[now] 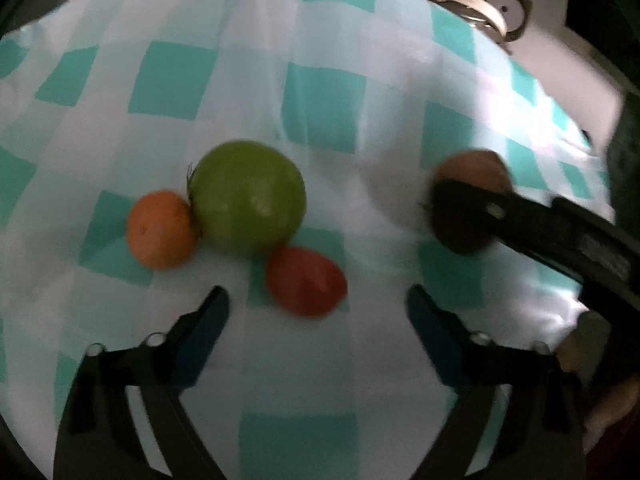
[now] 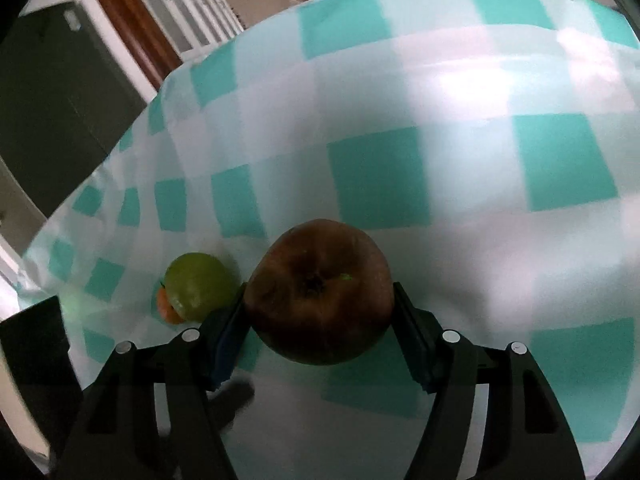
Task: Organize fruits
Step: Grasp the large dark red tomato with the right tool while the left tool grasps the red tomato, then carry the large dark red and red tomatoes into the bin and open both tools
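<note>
Left gripper point(image 1: 316, 300) stands open over the checked table point(image 1: 320, 100), nothing between its pads; the red fruit point(image 1: 306, 281) lies just beyond its tips, the green fruit point(image 1: 248, 196) and orange point(image 1: 160, 234) farther left, touching. From the right wrist, the right gripper point(image 2: 320, 316) clamps the brown apple point(image 2: 320, 292), both pads against its sides.
</note>
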Demonstrator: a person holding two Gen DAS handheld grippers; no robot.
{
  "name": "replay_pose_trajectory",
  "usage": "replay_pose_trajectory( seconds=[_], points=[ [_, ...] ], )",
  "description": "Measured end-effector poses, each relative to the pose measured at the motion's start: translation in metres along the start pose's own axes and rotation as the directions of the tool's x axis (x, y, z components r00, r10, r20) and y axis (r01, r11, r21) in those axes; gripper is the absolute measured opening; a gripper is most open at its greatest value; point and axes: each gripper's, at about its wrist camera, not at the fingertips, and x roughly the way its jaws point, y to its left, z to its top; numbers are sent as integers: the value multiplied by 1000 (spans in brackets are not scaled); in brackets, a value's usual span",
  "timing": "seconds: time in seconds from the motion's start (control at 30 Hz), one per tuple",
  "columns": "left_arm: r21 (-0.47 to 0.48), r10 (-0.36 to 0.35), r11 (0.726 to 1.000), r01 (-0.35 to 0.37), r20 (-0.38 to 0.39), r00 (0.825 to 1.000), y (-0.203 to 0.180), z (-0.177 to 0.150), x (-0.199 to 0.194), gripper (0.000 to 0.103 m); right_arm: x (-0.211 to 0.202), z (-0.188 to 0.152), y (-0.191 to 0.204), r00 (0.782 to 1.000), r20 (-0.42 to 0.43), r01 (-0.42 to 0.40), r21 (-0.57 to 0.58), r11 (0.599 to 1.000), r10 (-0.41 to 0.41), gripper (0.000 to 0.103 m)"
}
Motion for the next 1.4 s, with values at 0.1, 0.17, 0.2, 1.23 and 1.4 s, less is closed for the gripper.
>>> replay_pose_trajectory(
  seconds=[0.1,0.17,0.2,1.23,1.4],
  points=[
    [22,78,997,-78,9,997,-7,1,4,38,-11,-5,-6,1000,1,9,14,1000,-9,66],
    [5,59,998,-59,12,998,-4,-1,1,39,-18,-14,-6,1000,2,18,16,1000,-18,66],
    [1,53,999,-53,13,998,-2,-4,-2,38,-20,-16,-5,1000,0,19,13,1000,-19,66],
    [20,158,987,-159,54,986,131,-299,-282,39,-156,-304,206,973,-190,-198,-401,895,130,66],
    [-32,203,979,-201,85,976,165,-342,-331,39,-176,-348,267,954,-241,-287,-561,776,178,66]
  ],
)
